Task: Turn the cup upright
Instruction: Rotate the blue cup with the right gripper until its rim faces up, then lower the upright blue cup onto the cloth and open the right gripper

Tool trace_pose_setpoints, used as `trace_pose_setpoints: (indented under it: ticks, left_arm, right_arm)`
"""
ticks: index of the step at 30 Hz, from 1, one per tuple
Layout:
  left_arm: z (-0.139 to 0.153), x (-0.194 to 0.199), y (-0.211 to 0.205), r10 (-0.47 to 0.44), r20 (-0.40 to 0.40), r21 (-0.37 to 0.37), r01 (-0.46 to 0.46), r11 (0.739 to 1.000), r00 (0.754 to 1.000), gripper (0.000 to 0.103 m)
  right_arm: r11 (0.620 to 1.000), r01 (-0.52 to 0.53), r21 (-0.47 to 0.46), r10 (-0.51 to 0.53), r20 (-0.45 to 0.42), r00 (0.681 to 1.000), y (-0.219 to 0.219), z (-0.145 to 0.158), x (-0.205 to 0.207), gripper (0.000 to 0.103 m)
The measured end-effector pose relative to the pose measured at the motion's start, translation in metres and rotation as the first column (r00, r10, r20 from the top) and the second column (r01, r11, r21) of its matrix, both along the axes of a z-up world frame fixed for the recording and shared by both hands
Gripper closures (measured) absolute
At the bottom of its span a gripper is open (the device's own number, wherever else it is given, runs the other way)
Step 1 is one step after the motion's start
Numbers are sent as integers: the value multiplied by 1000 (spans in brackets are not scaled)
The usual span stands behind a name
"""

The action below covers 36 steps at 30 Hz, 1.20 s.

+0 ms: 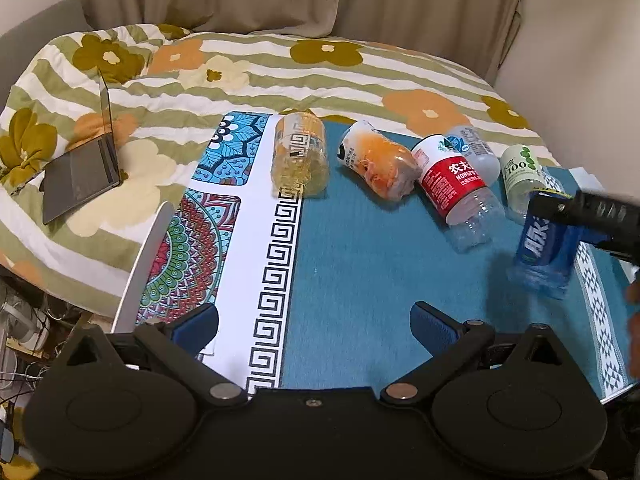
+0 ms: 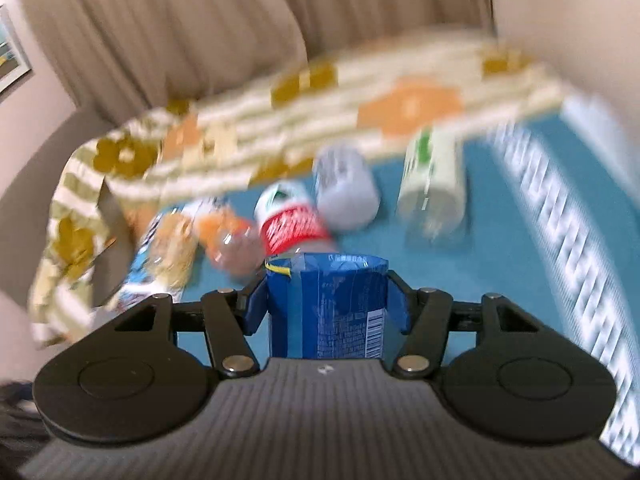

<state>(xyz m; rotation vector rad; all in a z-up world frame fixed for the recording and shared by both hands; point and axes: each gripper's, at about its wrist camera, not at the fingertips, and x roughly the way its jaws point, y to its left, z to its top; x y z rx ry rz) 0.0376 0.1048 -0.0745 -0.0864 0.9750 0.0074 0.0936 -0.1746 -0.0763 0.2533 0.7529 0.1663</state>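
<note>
We have the blue-labelled cup (image 2: 326,304), a cut-off drink bottle, pinched between the pads of our right gripper (image 2: 326,298), tilted above the teal mat (image 1: 360,248) near its right side. Our left gripper (image 1: 314,330) hangs low over the mat's near edge with its jaws spread and nothing between them. The main risk, as we judge it, is slip: the thin plastic wall can buckle or rotate in the pads as we turn it, and the heavy blur in the right wrist view suggests quick motion, which would make that worse. A second risk is setting it down too close to the red-labelled bottle (image 1: 456,184) or the pale green-dotted bottle (image 1: 522,180) lying just behind, knocking one into a roll. The left wrist view gives us what the right cannot: the cup's slant seen from the side, its lower end just clear of the mat, and the whole row, including the yellow-tinted cup (image 1: 300,156) and the orange-labelled one (image 1: 378,164) lying on their sides. The right wrist view alone shows both pads bearing on the label.
</note>
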Motion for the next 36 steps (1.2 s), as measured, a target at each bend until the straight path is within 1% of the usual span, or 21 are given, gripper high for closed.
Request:
trace_pose_setpoints:
  ticks: [2, 3, 5, 7, 10, 14, 16, 19, 30, 31, 32, 33, 34, 35, 36]
  left_arm:
    - [-2, 1, -2, -4, -4, 6, 4, 1000, 1000, 0]
    - [-3, 0, -3, -9, -6, 14, 9, 1000, 1000, 0]
    - [-6, -1, -5, -22, -10, 34, 22, 999, 1000, 0]
    - [-10, -3, -7, -38, -20, 56, 39, 998, 999, 0]
    - [-16, -6, -9, -55, -37, 74, 58, 996, 998, 0]
    - [-20, -9, -10, -62, -43, 71, 65, 995, 997, 0]
    - [-20, -9, -12, -64, -42, 68, 67, 995, 997, 0]
    - [-21, -10, -15, -69, -41, 62, 72, 995, 997, 0]
    - [-18, -14, -18, -69, -32, 63, 71, 995, 997, 0]
    - [-18, -15, -18, -71, -31, 62, 73, 995, 997, 0]
    - [-17, -16, -19, -73, -29, 62, 75, 995, 997, 0]
    - [-16, -17, -20, -76, -27, 63, 78, 995, 997, 0]
    - [-16, -17, -20, -80, -24, 64, 81, 995, 997, 0]
    - [-15, -18, -21, -82, -21, 65, 83, 994, 996, 0]
    - [-14, -19, -21, -85, -18, 67, 86, 994, 996, 0]
  right_arm:
    - [996, 15, -83, -7, 92, 996, 9, -13, -9, 29]
    - [994, 28, -105, -15, 128, 992, 12, -20, -13, 29]
    - [993, 41, -106, -23, 161, 987, 15, -31, -15, 29]
    - [992, 37, -125, -18, 149, 989, 18, -40, -14, 29]
    - [987, 28, -156, -1, 171, 985, 21, -42, -21, 29]
    - [977, 11, -211, 30, 191, 981, 25, -36, -33, 29]
    - [972, -4, -237, 49, 184, 982, 27, -36, -37, 29]
    - [972, -13, -233, 51, 156, 986, 27, -43, -38, 29]
    - [973, -11, -229, 46, 149, 988, 26, -46, -43, 28]
    - [974, -8, -227, 42, 146, 988, 27, -46, -43, 25]
    - [974, -9, -228, 41, 139, 989, 27, -46, -43, 18]
    - [973, -7, -229, 38, 130, 991, 27, -46, -43, 14]
    - [974, -3, -226, 33, 127, 991, 26, -46, -43, 7]
    - [975, -1, -221, 29, 125, 992, 26, -45, -44, 2]
    - [977, 1, -213, 26, 123, 992, 25, -44, -45, 2]
